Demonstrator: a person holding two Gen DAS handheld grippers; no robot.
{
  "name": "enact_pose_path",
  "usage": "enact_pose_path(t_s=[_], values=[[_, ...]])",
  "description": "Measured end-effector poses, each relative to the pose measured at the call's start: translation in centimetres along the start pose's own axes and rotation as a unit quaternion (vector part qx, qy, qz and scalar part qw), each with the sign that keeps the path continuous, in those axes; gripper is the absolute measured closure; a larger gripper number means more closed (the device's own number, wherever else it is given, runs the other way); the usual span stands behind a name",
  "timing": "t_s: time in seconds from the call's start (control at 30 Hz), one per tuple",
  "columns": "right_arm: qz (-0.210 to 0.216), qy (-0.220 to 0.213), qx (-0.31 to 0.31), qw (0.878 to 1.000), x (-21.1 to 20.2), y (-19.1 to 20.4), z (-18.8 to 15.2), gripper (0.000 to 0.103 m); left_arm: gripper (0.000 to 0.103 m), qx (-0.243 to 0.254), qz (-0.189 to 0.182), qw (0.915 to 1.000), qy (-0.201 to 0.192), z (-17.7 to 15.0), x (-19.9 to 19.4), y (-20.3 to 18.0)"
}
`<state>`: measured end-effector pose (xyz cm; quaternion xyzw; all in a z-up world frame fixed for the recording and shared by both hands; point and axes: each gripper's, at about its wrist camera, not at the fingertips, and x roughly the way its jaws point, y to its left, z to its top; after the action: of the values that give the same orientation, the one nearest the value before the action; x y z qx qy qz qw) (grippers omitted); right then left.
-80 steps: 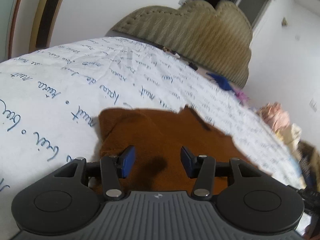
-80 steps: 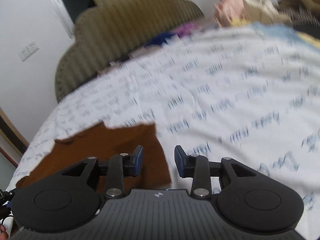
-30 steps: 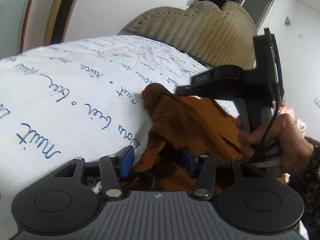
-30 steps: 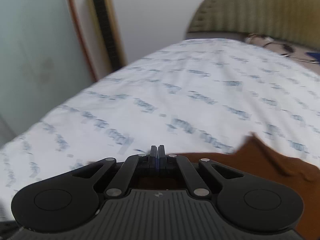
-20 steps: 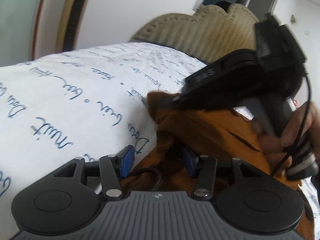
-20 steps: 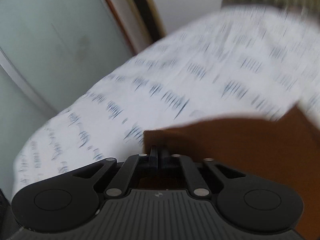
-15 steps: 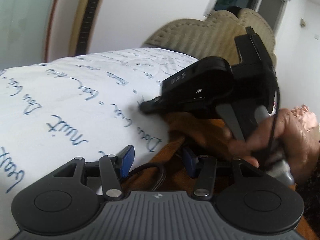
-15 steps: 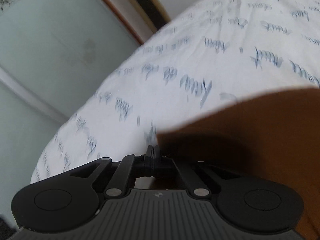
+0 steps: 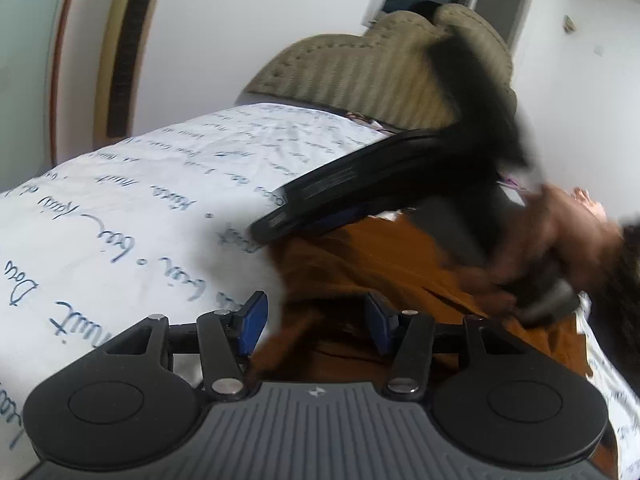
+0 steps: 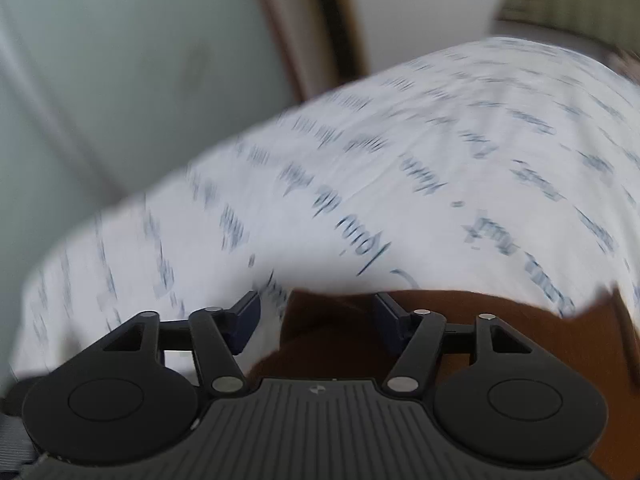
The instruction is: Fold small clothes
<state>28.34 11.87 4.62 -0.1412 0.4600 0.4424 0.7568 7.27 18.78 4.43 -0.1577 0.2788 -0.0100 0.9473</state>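
A small brown garment (image 9: 380,264) lies rumpled on the white bed sheet (image 9: 140,200) with blue writing. My left gripper (image 9: 314,320) hovers over its near left edge, blue pads apart; cloth lies under and between them but neither pad presses on it. In the left wrist view my right gripper (image 9: 264,232) reaches in from the right, blurred, tips at the garment's far left edge. In the right wrist view the right gripper (image 10: 316,316) is opening, and the brown garment (image 10: 500,328) lies loose below its spread fingers.
A person's hand (image 9: 560,232) holds the right gripper's handle. A padded olive headboard (image 9: 380,68) stands at the far end of the bed. A frosted glass panel (image 10: 120,80) and a dark frame stand past the bed's left side.
The right gripper, shut on the cloth's edge while swinging it leftward over the garment, now has its jaws apart and the cloth lies free. The left gripper rose slightly, jaws unchanged.
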Motion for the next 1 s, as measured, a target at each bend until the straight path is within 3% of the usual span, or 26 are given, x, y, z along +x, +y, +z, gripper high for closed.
enact_pose_path(t_s=[0.07, 0.1, 0.13, 0.17, 0.3, 0.37, 0.43, 0.47, 0.5, 0.67, 0.73, 0.8, 0.93, 1.0], values=[[-0.046, 0.034, -0.047, 0.997, 1.7, 1.3, -0.3, 0.045, 0.05, 0.008, -0.004, 1.0, 0.001, -0.7, -0.1, -0.8], [-0.066, 0.033, -0.069, 0.995, 1.6, 2.0, -0.3, 0.051, 0.05, 0.011, -0.008, 0.9999, 0.005, -1.0, 0.0, -1.2], [-0.082, 0.027, -0.073, 0.994, 1.4, 2.4, -0.2, 0.074, 0.05, 0.015, -0.01, 0.9998, 0.008, -1.5, -0.1, -1.4], [-0.098, 0.02, -0.066, 0.993, 0.9, 2.3, 0.0, 0.085, 0.049, 0.019, -0.011, 0.9997, 0.009, -1.8, 0.0, -1.6], [-0.128, -0.006, -0.024, 0.991, 0.0, 0.2, -0.6, 0.089, 0.046, 0.033, -0.01, 0.9993, 0.017, -2.5, 0.6, -1.9], [-0.112, -0.037, 0.017, 0.993, -0.9, -1.2, -1.5, 0.089, 0.046, 0.026, -0.01, 0.9994, 0.022, -2.8, 1.2, -1.5], [-0.021, -0.092, 0.09, 0.991, -2.4, -3.0, -2.4, 0.088, 0.046, 0.022, -0.007, 0.9995, 0.02, -3.0, 1.4, -1.1], [0.023, -0.12, 0.128, 0.984, -3.1, -3.8, -3.0, 0.088, 0.046, 0.019, -0.006, 0.9996, 0.02, -3.2, 1.4, -0.9], [0.04, -0.139, 0.152, 0.978, -3.4, -4.3, -3.3, 0.088, 0.046, 0.018, -0.005, 0.9997, 0.017, -3.3, 1.2, -0.9], [0.031, -0.15, 0.198, 0.968, 0.2, -5.2, -4.5, 0.089, 0.046, 0.023, 0.035, 0.9991, -0.002, -4.0, 0.5, -1.3], [0.033, -0.159, 0.231, 0.959, 1.0, -6.0, -4.7, 0.095, 0.046, 0.015, 0.046, 0.9988, -0.005, -4.1, 0.3, -1.0], [0.041, -0.164, 0.257, 0.952, 0.6, -6.6, -4.6, 0.093, 0.046, -0.003, 0.048, 0.9988, -0.01, -4.0, 0.1, -0.5], [0.052, -0.181, 0.258, 0.947, -4.3, -6.5, -6.0, 0.048, 0.046, -0.001, 0.036, 0.9993, -0.006, -3.6, -0.1, -0.7], [0.037, -0.206, 0.25, 0.945, -8.0, -6.5, -8.4, 0.045, 0.046, 0.012, 0.027, 0.9995, -0.005, -3.3, -0.4, -1.1]])
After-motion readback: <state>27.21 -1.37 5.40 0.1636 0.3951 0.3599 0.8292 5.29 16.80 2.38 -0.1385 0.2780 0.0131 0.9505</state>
